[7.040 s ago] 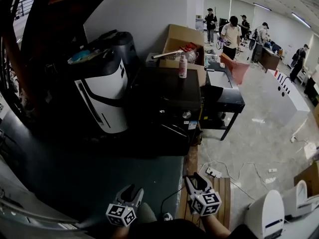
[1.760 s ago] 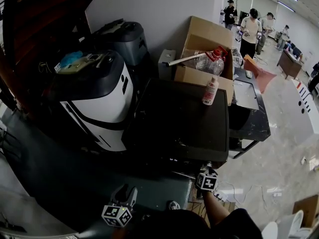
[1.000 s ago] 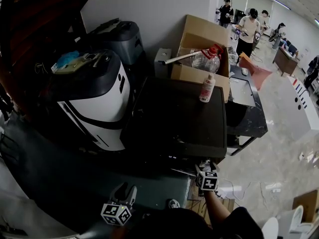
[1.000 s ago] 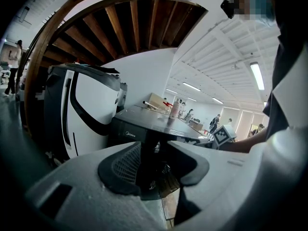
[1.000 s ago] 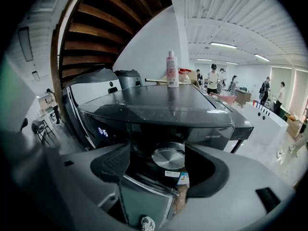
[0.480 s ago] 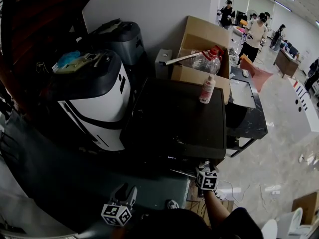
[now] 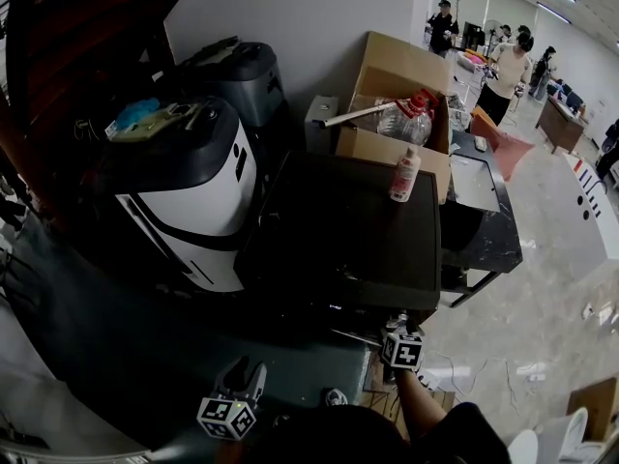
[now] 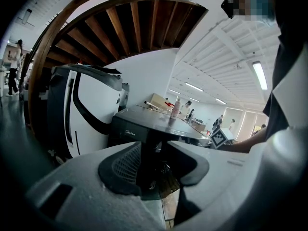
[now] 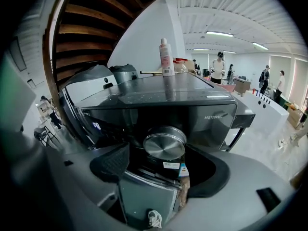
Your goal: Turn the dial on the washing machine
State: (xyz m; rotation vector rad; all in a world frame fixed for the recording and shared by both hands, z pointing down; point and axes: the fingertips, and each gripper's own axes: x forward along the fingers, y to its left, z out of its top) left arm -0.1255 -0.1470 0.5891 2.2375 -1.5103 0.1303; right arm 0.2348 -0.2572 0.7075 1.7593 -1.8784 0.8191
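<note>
Both right gripper [image 9: 161, 170] jaws stand spread, flanking the silver dial [image 9: 164, 145] on the washing machine [image 9: 202, 110] front (contact not discernible); left gripper [image 8: 154, 166], jaws parted and empty, hangs below-left of that machine.

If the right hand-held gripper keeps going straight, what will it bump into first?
Probably the silver dial on the washing machine. It sits straight ahead, between the open jaws of the right hand-held gripper. How near is unclear.

Dim, shadowy foreground under bright ceiling strip lights [image 9: 219, 33]; heavy fisheye vignetting.
</note>
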